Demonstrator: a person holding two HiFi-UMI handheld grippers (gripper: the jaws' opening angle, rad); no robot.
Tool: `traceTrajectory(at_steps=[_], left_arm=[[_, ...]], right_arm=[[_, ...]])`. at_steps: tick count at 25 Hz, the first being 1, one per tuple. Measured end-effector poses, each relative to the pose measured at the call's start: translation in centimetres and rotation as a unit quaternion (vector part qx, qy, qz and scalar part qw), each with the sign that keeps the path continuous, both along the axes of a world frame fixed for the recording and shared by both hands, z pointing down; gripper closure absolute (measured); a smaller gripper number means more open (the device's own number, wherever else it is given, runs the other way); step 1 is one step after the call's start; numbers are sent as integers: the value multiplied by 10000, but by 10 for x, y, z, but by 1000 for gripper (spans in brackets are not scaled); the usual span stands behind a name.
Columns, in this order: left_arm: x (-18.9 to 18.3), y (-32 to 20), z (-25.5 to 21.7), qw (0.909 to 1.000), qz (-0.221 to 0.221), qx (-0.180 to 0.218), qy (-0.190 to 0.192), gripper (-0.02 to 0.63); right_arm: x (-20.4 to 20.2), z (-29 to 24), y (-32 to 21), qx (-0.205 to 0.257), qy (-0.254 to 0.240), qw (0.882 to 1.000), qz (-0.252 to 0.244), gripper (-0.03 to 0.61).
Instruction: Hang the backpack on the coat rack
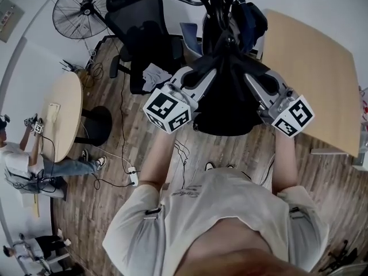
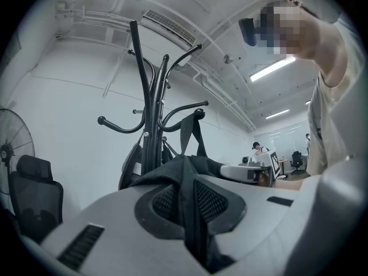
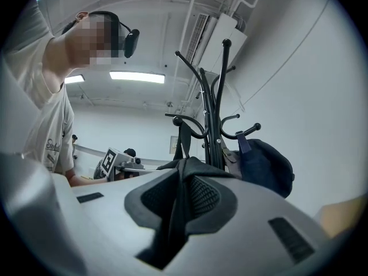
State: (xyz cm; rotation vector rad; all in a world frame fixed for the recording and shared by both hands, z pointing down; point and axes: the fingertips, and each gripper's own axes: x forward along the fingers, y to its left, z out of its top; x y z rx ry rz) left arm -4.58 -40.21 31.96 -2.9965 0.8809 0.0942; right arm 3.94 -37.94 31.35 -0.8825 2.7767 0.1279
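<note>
The black backpack is held up against the stem of the coat rack, its strap run up to one of the curved hooks, while a smaller dark blue bag is hung from a hook on the far side. The rack is flanked by a light wooden table on the right and a black office chair and a standing fan on the left. The left gripper and right gripper are held side by side and pointed at the rack, each with its jaws clamped on a fold of the backpack's black fabric.
</note>
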Motion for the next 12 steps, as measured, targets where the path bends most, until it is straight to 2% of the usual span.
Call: traceTrajectory(at_steps=[7, 12], left_arm=[[-2, -5, 2, 9996, -238, 129, -91, 568], [-12, 4, 5, 9967, -692, 294, -305, 539]], right_arm=[[3, 7, -9, -54, 166, 9989, 431, 525], [3, 18, -2, -60, 925, 9907, 997, 466]])
